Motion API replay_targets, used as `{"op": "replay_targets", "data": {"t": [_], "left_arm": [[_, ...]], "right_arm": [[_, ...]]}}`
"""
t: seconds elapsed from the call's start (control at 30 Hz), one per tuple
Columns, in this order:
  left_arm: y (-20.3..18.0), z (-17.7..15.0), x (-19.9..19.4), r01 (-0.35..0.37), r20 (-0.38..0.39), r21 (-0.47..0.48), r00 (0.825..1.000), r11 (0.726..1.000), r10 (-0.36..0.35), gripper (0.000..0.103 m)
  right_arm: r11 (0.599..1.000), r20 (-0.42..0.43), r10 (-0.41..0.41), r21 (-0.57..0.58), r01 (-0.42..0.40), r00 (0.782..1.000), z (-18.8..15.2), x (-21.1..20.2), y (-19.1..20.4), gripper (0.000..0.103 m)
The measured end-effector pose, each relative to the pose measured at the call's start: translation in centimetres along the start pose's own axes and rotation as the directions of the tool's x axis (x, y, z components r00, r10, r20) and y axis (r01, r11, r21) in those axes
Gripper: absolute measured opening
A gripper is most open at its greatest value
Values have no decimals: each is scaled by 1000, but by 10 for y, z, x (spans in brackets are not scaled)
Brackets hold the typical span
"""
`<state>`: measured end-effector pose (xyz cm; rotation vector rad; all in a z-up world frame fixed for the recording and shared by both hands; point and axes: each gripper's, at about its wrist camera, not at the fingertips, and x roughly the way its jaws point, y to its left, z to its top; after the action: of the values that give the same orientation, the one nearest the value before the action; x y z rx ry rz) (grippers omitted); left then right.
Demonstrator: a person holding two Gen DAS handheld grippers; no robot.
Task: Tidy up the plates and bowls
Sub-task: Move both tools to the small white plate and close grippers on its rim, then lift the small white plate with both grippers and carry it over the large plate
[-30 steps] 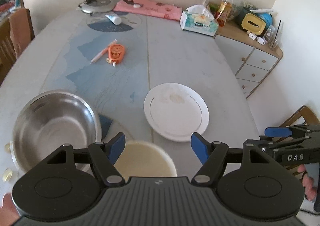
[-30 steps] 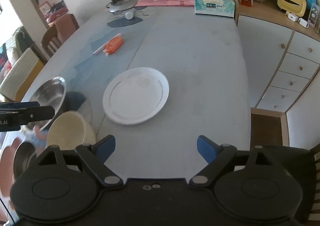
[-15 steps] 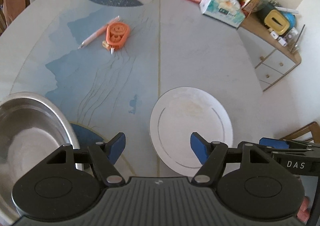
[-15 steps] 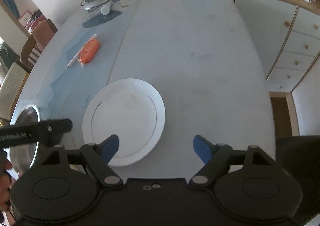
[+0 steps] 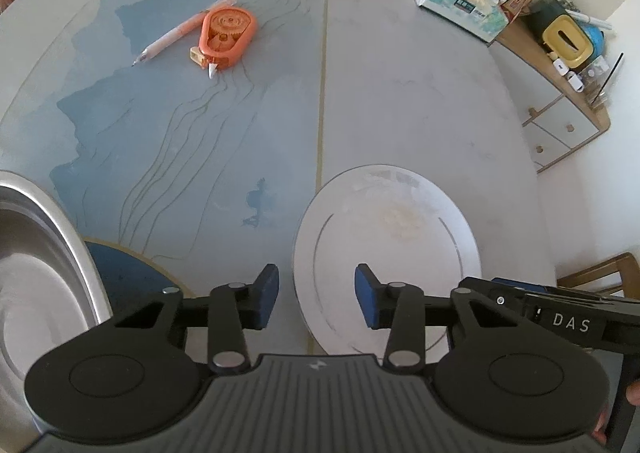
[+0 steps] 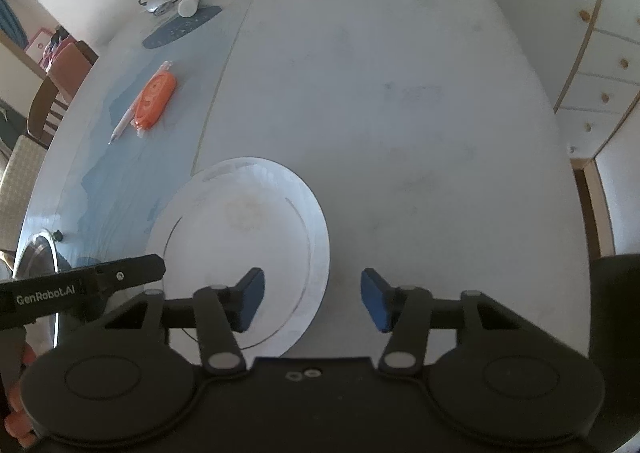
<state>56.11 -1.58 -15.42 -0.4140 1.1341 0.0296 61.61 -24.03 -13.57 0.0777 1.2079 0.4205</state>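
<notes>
Sorting barely begun, by the look of it. Round white plate (image 5: pixel 386 249) flat on grey oval table (image 5: pixel 400 101), not lifted; shiny steel bowl (image 5: pixel 36 253) well apart at the left, not stacked. Left gripper (image 5: pixel 316 295) closing over the plate's left rim, right gripper (image 6: pixel 312 299) closing over its right rim, pads not yet pressing. Farther off: orange tape dispenser (image 5: pixel 226 35), tissue box (image 5: pixel 460 5), white drawer cabinet (image 6: pixel 600 65).

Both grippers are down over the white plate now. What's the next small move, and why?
Probably finish lowering and let each side pinch its edge. The left gripper straddles the white plate at its left rim, the right gripper its right rim. Both sets of jaws are closing, pads not yet pressing, so the plate seemingly lies flat on the table.
</notes>
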Motion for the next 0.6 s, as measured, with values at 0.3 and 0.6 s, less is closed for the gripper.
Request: {"op": "replay_targets", "data": {"t": [0.3,0.6], "left_arm": [[4,1,7,1,-4,-30,1000,1000,-1,17],[2,-3,8,-29,14,3,999,1000,29,10]], "right_arm": [[998,-4,34,50,-34,999,2,5,-7,21],[1000,17,11,24,-11,1000,-2,2,-1,13]]}}
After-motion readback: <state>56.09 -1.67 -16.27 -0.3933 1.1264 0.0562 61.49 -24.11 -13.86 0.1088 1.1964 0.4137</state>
